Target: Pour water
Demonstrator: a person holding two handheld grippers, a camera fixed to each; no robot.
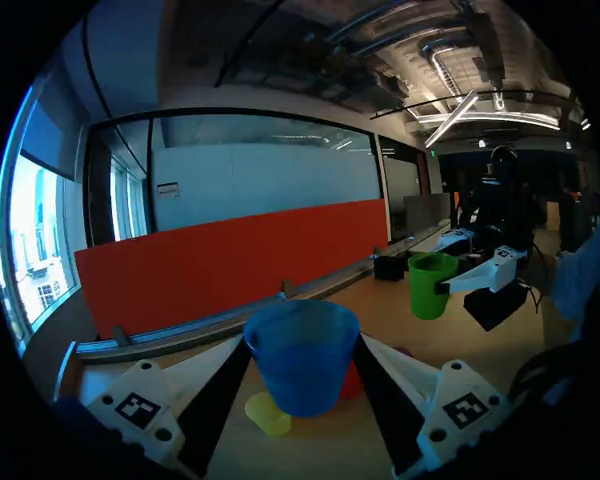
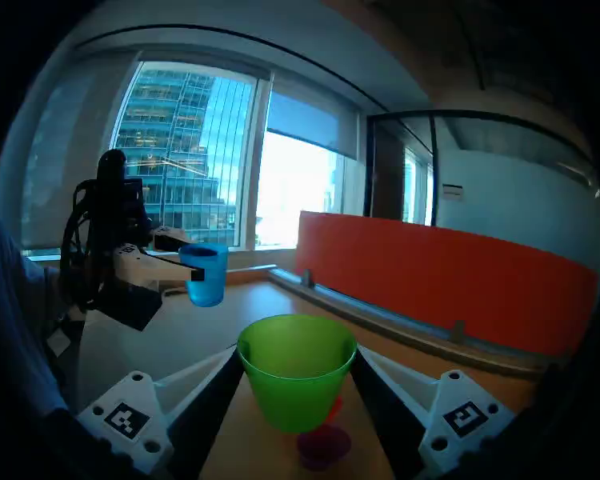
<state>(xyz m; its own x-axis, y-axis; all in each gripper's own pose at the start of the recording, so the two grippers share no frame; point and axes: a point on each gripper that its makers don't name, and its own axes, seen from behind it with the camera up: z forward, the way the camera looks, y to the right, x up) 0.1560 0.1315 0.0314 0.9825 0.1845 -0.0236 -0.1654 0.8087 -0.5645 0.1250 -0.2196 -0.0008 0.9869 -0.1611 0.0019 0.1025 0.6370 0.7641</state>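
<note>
two cups aloft, a gap to close before the pour

the left hand-held gripper [image 1: 302, 352] clamps an upright blue cup [image 1: 302, 380] between both fingers, above a wooden surface [image 1: 380, 312] backed by an orange partition [image 1: 236, 264]. the right hand-held gripper [image 2: 297, 360] grips a green cup [image 2: 297, 388] the same way, rim up, long axis vertical. seen from the left gripper view, the green cup lies ahead and to the right, at about the same height and well apart. from the right gripper view, the blue cup sits ahead and to the left. neither cup is tilted. whether the blue cup holds water is hard to tell. the pour likely turns on bringing one rim just above the other, then tipping. no brand is readable: the fingers carry black-and-white square markers [image 1: 138, 408], and a small wall sign [image 1: 167, 190] is too small to read.
</note>
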